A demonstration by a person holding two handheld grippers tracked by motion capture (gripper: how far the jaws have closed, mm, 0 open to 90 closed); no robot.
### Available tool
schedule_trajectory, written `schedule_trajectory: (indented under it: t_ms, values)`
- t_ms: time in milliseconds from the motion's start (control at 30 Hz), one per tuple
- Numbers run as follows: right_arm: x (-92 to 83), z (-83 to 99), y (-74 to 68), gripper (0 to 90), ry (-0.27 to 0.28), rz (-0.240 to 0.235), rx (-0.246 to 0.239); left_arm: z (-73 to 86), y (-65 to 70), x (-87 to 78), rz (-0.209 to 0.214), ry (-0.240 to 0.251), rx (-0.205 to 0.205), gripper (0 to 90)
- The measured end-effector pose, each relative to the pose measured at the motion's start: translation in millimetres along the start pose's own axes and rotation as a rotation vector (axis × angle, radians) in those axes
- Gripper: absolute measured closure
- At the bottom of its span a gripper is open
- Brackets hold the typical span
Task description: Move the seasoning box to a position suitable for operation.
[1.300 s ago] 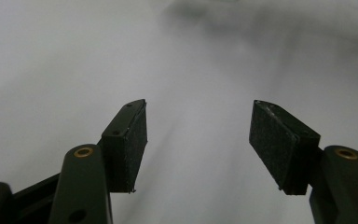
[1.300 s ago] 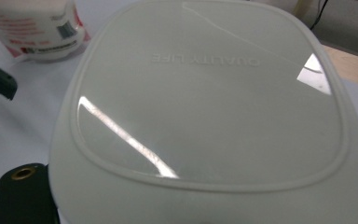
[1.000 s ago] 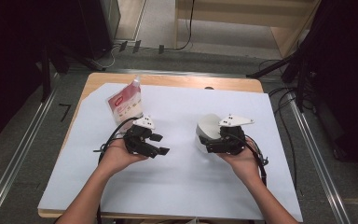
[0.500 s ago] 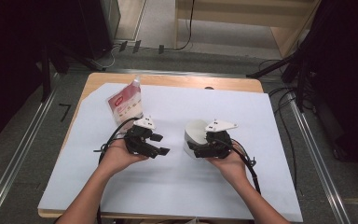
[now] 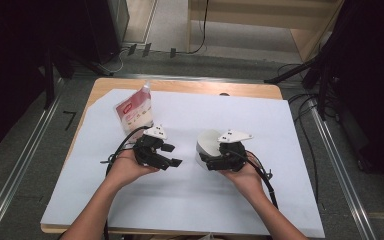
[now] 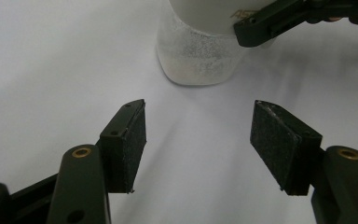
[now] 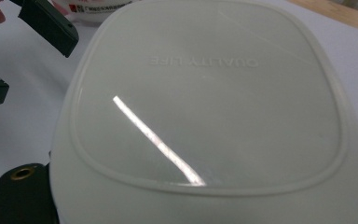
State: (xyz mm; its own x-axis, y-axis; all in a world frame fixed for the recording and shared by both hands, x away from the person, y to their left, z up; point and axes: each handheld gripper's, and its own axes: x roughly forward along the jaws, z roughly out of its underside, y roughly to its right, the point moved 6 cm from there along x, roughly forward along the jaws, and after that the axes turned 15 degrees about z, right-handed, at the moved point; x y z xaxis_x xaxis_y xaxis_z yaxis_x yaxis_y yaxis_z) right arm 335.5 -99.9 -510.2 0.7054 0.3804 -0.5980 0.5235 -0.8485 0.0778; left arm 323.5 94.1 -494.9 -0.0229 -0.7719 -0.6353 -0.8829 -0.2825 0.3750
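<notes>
A white tub with a lid (image 5: 207,142) rests on the white sheet, and my right gripper (image 5: 208,156) is shut on it from the right. In the right gripper view the lid (image 7: 209,102), embossed "QUALITY LIFE", covers most of the jaws. My left gripper (image 5: 174,155) lies in the left hand just left of the tub, open and empty. The left gripper view shows its pads (image 6: 130,140) wide apart over bare sheet, aimed at the frosted tub (image 6: 198,56). One of the right gripper's fingers (image 6: 270,23) lies against the tub's side.
A red and white pouch (image 5: 135,112) stands at the back left of the sheet, behind the left gripper. The white sheet (image 5: 260,115) covers a wooden table, whose edge (image 5: 190,86) shows at the back. Cables trail from both grippers toward the person.
The right gripper has carried the tub a little to the left, nearer the left gripper, and slightly lower. The left hand and its gripper have kept still.
</notes>
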Motion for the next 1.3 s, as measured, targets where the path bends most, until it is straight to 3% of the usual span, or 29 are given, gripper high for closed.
schedule_trajectory:
  t_ms: [200,500,700,900,1100,1300]
  values:
    - [-2.1,-1.4,-0.2,13.2,-0.02,0.006,0.007,0.3,0.1,0.2,-0.003,-0.004,0.003,36.5]
    - [-22.5,-5.8,6.5,13.3,-0.039,-0.047,0.048,0.4,-0.6,-2.5,-0.004,0.002,0.004,36.5]
    - [-39.8,-3.5,6.8,13.2,-0.029,-0.038,0.011,0.5,-1.2,-3.2,-0.007,0.006,0.001,36.5]
    - [-48.5,-0.4,12.2,13.5,-0.034,-0.06,0.048,0.1,-1.4,-3.8,-0.01,0.009,0.001,36.5]
    - [-66.5,5.9,20.5,23.4,-0.02,-0.065,0.052,0.0,-2.0,-4.8,-0.007,0.009,-0.01,35.7]
    - [-79.3,16.1,27.4,46.3,0.0,-0.06,0.058,-2.1,-0.1,-3.5,-0.01,0.007,0.003,35.7]
